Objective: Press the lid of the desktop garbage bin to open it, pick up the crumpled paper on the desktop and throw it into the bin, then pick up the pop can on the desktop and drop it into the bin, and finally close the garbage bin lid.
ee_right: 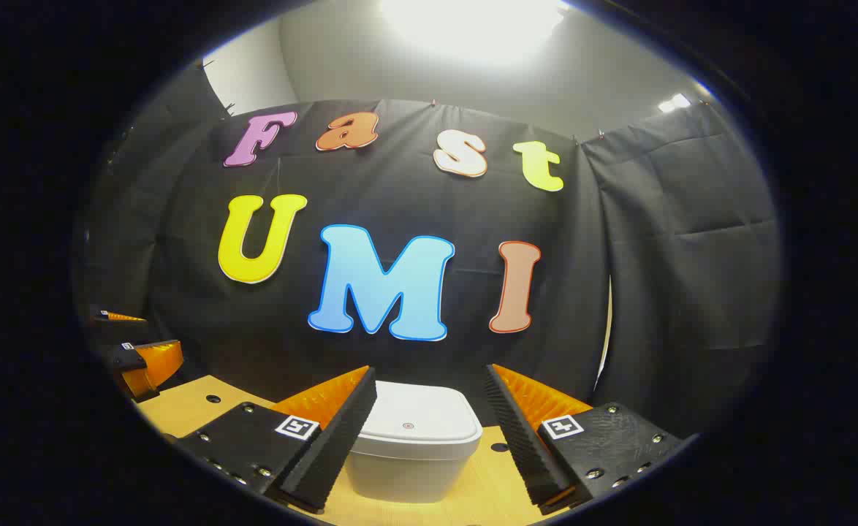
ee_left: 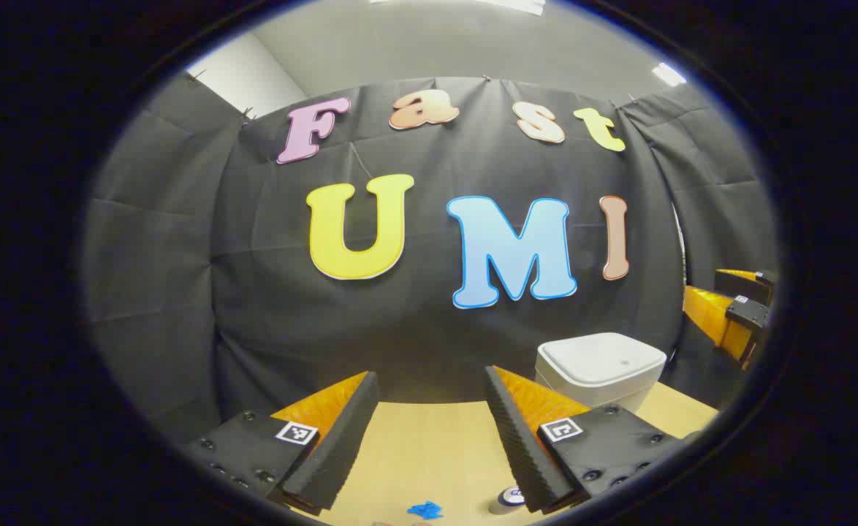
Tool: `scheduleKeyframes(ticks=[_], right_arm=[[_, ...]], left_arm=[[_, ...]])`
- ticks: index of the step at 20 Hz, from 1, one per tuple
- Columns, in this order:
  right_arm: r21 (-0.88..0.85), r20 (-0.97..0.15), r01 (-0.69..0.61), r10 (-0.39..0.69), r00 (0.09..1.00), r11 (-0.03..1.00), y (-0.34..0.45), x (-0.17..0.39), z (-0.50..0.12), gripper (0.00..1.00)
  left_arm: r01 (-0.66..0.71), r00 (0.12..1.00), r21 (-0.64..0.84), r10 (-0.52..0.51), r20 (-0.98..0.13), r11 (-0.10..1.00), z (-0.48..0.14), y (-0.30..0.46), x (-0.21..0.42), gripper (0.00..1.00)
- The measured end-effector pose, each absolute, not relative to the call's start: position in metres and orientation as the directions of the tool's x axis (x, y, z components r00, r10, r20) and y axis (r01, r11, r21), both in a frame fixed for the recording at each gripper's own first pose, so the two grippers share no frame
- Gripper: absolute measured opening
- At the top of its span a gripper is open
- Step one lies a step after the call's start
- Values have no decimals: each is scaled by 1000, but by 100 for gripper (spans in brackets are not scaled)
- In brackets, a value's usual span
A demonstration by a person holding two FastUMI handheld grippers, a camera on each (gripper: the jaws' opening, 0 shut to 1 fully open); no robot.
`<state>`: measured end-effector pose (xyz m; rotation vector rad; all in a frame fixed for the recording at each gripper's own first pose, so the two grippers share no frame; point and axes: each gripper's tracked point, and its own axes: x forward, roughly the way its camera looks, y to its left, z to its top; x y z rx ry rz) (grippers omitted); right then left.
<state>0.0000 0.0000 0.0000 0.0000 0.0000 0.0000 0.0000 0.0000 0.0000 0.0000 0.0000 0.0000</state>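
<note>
The white desktop bin (ee_left: 601, 369) stands on the wooden table (ee_left: 429, 446) with its lid down, ahead and to the right of my left gripper (ee_left: 429, 376), which is open and holds nothing. Low between its fingers lie a small blue crumpled paper (ee_left: 425, 509) and the top of a pop can (ee_left: 511, 498). In the right gripper view the bin (ee_right: 411, 438) sits straight ahead, just beyond my open, empty right gripper (ee_right: 429, 374). The right gripper (ee_left: 737, 313) also appears at the far right edge of the left gripper view.
The black cloth wall closes the table's back and sides right behind the bin. The table (ee_right: 195, 409) has small round holes. My left gripper (ee_right: 140, 358) hangs over the table's left part in the right gripper view.
</note>
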Motion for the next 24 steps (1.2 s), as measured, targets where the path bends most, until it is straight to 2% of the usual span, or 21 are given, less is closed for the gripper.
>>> scheduleKeyframes(ticks=[11,13,17,18,21,23,24], right_arm=[[9,-25,-38,39,999,999,0,23,-4,95],[17,-38,-45,46,998,999,1,24,-7,92],[22,-55,-63,64,996,998,3,25,-12,70],[30,-59,-69,71,996,997,4,25,-13,55],[44,-88,-66,69,994,997,3,23,-21,49],[63,-84,-73,78,993,995,2,25,-21,14],[66,-89,-76,82,993,995,1,26,-22,10]], left_arm=[[3,1000,-6,-4,-24,1000,3,-15,9,95],[4,1000,-6,-4,-29,1000,2,-16,11,94],[8,999,-11,-9,-39,1000,2,-16,15,95],[8,999,-12,-9,-39,1000,2,-15,14,95],[7,999,-13,-7,-41,1000,3,-16,12,95],[4,999,-11,-4,-39,1000,4,-15,12,95],[4,999,-12,-4,-38,1000,4,-16,13,95]])
